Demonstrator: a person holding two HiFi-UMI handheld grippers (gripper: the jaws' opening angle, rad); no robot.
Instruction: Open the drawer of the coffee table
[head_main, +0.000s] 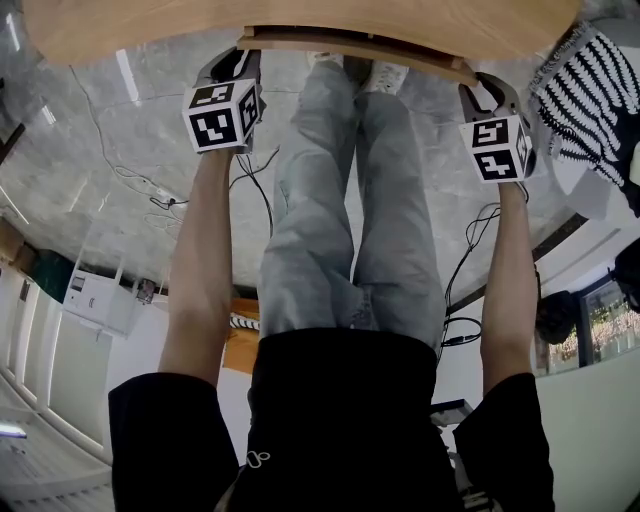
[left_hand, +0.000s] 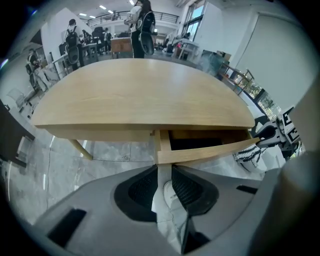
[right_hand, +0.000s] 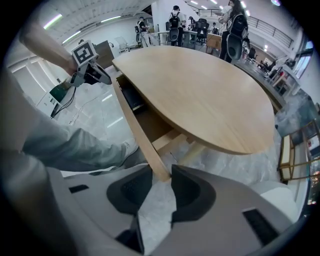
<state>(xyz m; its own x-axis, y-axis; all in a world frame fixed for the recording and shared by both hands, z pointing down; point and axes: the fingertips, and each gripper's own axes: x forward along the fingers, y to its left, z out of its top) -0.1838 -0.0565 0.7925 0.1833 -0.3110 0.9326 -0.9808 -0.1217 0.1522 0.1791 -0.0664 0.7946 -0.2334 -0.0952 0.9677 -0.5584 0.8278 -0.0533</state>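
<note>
Floor (head_main: 130, 170): grey stone, cables lying across it.
Tabletop (left_hand: 140, 95): pale wood, bare.
Drawer (left_hand: 205, 151): under tabletop rim, partway out.
Left hand-held gripper (left_hand: 163, 169): released, tips astride drawer front's left end.
Right hand-held gripper (right_hand: 161, 172): released, tips at right end.
Handling: probably stiff, light, free-sliding; best gripped at both front ends and pulled evenly to avoid jamming.

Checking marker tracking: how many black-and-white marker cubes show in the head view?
2. One black-and-white marker cube sits at the left forearm's end, the other at the right forearm's, both near the pale wooden table's edge. None looks hidden.
</note>
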